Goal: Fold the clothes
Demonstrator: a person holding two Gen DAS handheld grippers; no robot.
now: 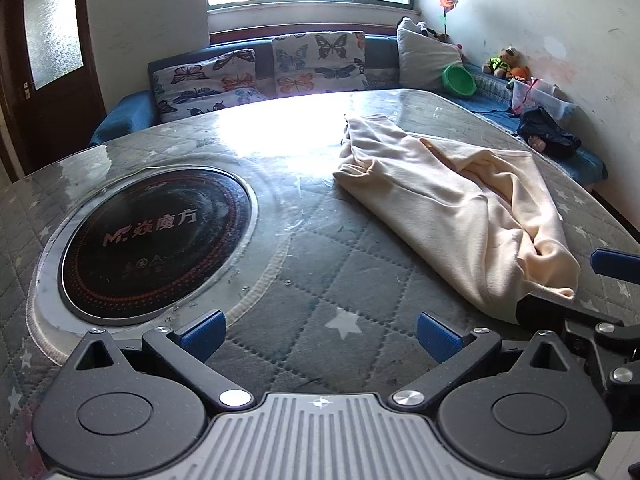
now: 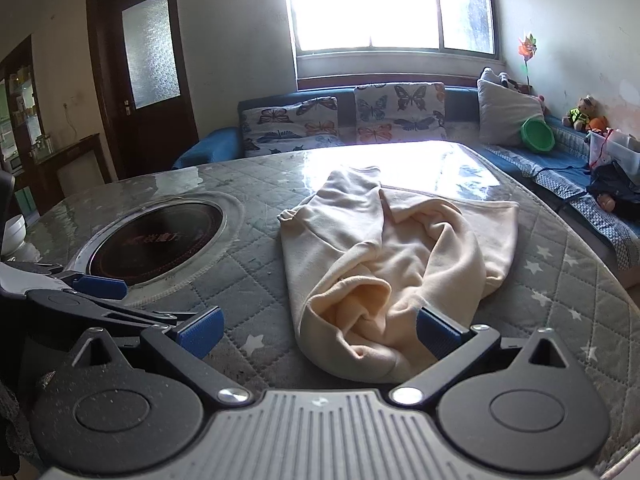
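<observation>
A cream sweatshirt (image 1: 452,204) lies crumpled on the quilted table, stretching away from the near right; it also shows in the right wrist view (image 2: 384,260). My left gripper (image 1: 320,338) is open and empty over bare quilt, left of the garment's near end. My right gripper (image 2: 318,334) is open, its jaws wide apart just above the garment's near bunched end, with the right finger (image 2: 434,334) at the cloth. It grips nothing. The right gripper's blue fingertips (image 1: 612,266) show at the right edge of the left wrist view.
A round black induction hob (image 1: 156,240) is set in the table (image 1: 320,272) at the left. A blue sofa with butterfly cushions (image 1: 320,62) runs behind the far edge. A green bowl (image 1: 460,80), toys and a plastic box sit at the right. A white bowl (image 2: 14,228) stands far left.
</observation>
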